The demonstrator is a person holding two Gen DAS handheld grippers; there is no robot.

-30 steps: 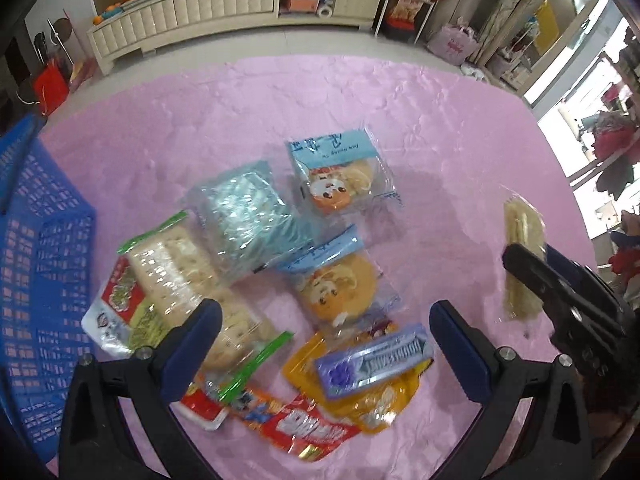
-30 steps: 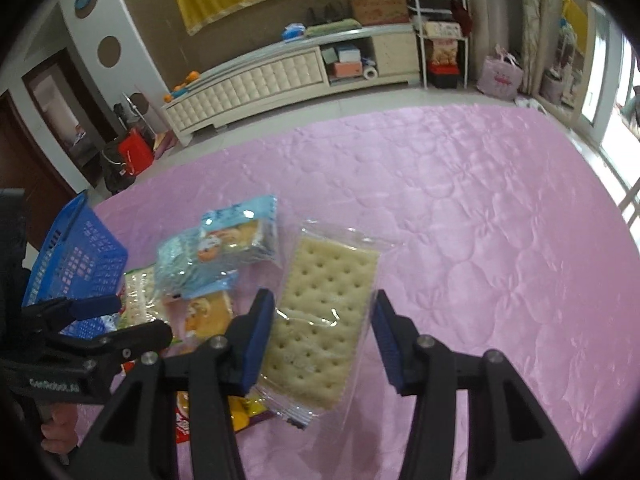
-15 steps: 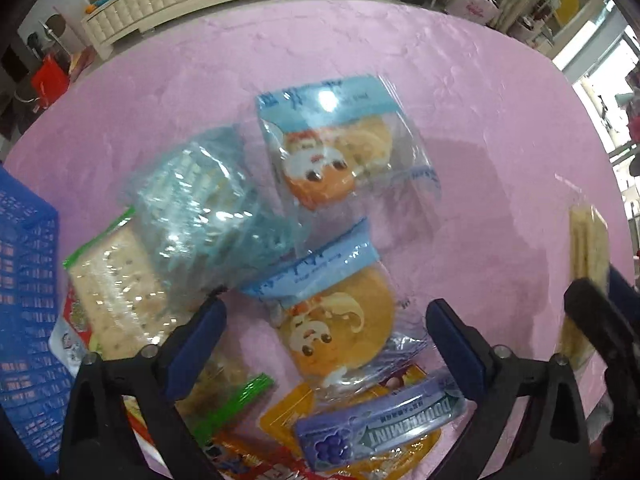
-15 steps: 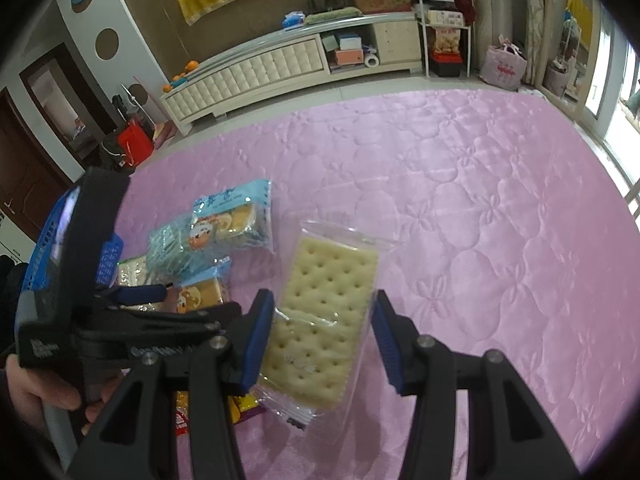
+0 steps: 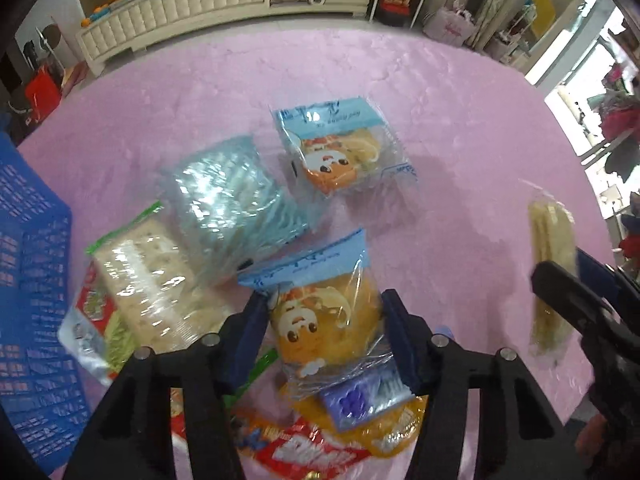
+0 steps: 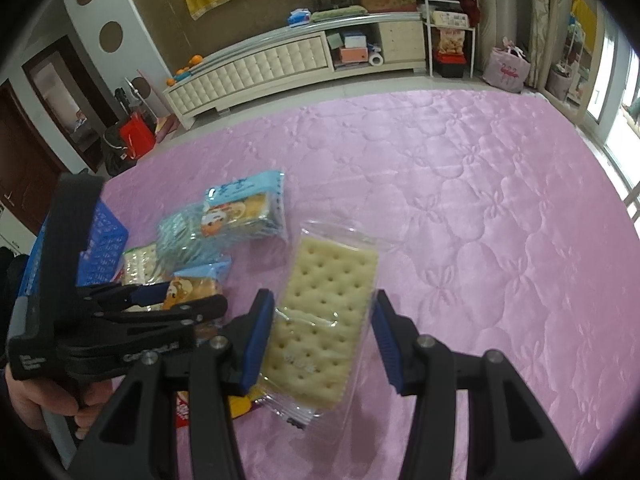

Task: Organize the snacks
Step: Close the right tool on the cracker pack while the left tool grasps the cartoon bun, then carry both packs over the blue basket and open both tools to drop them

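Pink quilted surface (image 5: 440, 128): left tool (image 5: 324, 336) clamps the clear-wrapped orange cartoon-face bun (image 5: 324, 320) atop the snack pile, right tool (image 6: 320, 340) straddles the clear-wrapped pale cracker pack (image 6: 320, 320), unclosed; slippery film could squirt free.

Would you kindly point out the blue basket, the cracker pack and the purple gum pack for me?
blue basket (image 5: 36, 280), left wrist view, its mesh wall.
cracker pack (image 6: 324, 320), right wrist view, cracker face.
purple gum pack (image 5: 360, 398), left wrist view, printed front.

blue basket (image 5: 28, 300) cut off left, red packet (image 5: 312, 454) half hidden
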